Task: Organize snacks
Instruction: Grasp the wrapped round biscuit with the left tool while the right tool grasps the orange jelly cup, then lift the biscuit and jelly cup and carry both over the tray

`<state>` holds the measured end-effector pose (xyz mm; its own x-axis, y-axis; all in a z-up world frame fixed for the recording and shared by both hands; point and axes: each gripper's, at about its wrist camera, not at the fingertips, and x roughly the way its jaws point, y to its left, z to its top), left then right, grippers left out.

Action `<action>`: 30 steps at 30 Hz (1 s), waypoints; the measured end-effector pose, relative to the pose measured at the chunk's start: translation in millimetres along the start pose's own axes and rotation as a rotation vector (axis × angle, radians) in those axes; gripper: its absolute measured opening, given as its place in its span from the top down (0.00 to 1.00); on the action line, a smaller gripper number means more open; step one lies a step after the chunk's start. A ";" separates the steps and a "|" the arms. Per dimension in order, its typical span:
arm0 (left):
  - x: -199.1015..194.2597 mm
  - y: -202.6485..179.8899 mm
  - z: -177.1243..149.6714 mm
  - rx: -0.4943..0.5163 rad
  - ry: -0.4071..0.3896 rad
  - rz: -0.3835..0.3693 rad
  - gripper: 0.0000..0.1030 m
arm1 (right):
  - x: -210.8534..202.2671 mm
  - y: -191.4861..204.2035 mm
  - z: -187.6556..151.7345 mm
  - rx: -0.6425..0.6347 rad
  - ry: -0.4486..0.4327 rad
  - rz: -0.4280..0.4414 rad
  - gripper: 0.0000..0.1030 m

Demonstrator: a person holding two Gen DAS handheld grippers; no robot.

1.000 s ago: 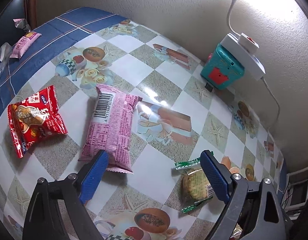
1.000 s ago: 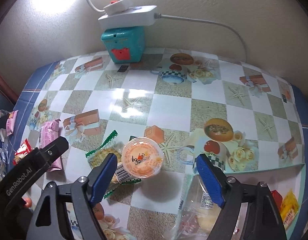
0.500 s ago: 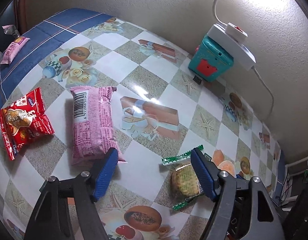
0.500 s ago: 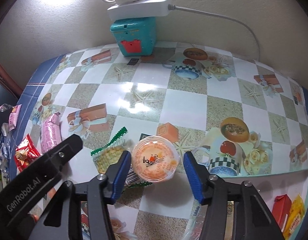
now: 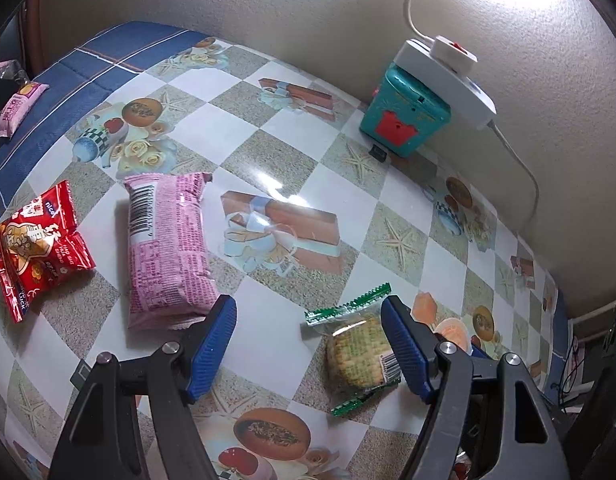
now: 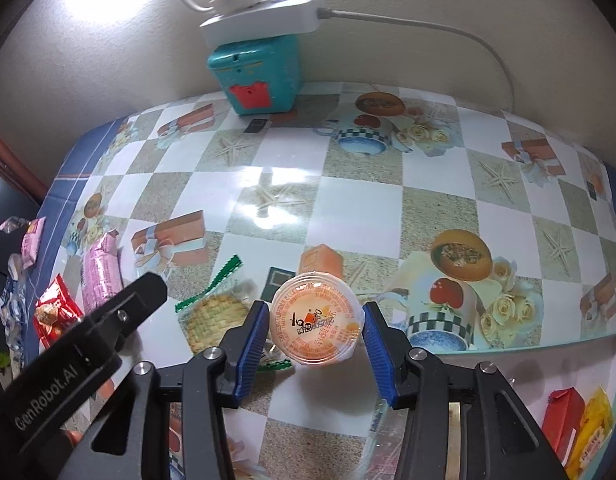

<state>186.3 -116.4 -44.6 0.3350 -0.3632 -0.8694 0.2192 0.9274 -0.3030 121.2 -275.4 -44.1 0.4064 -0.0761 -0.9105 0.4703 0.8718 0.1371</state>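
Note:
An orange jelly cup point(image 6: 316, 319) stands on the patterned table between the blue pads of my right gripper point(image 6: 313, 338); the jaws sit close on both sides of it, with small gaps showing. A green-edged cracker packet point(image 6: 212, 312) lies just left of the cup. In the left wrist view the same cracker packet point(image 5: 357, 350) lies beside the right pad of my left gripper point(image 5: 308, 344), which is open and empty. A pink snack pack point(image 5: 168, 240) and a red snack bag point(image 5: 36, 244) lie to the left.
A teal box point(image 6: 260, 76) with a white power strip point(image 6: 264, 20) on top stands against the back wall. A small pink packet point(image 5: 18, 108) lies on the blue cloth far left. Red and yellow packets point(image 6: 579, 424) sit below the table's right edge.
My right gripper has moved forward around the jelly cup and its jaws have narrowed onto it. My left gripper has narrowed a little and shifted slightly right, toward the cracker packet.

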 end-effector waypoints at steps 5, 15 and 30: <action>1.6 -4.0 -1.9 0.012 0.004 -0.008 0.26 | 0.8 -10.4 2.9 0.029 0.001 -0.002 0.51; 11.7 -11.2 -7.9 0.039 0.029 -0.010 0.27 | -0.9 -39.6 6.2 0.125 -0.002 0.034 0.51; 34.6 -37.9 -25.8 0.151 0.072 0.009 0.32 | -1.5 -48.2 5.6 0.146 -0.001 0.054 0.51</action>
<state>165.9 -161.9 -73.2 0.2719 -0.3429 -0.8992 0.3538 0.9045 -0.2380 102.3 -320.0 -47.1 0.4350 -0.0312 -0.8999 0.5568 0.7947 0.2416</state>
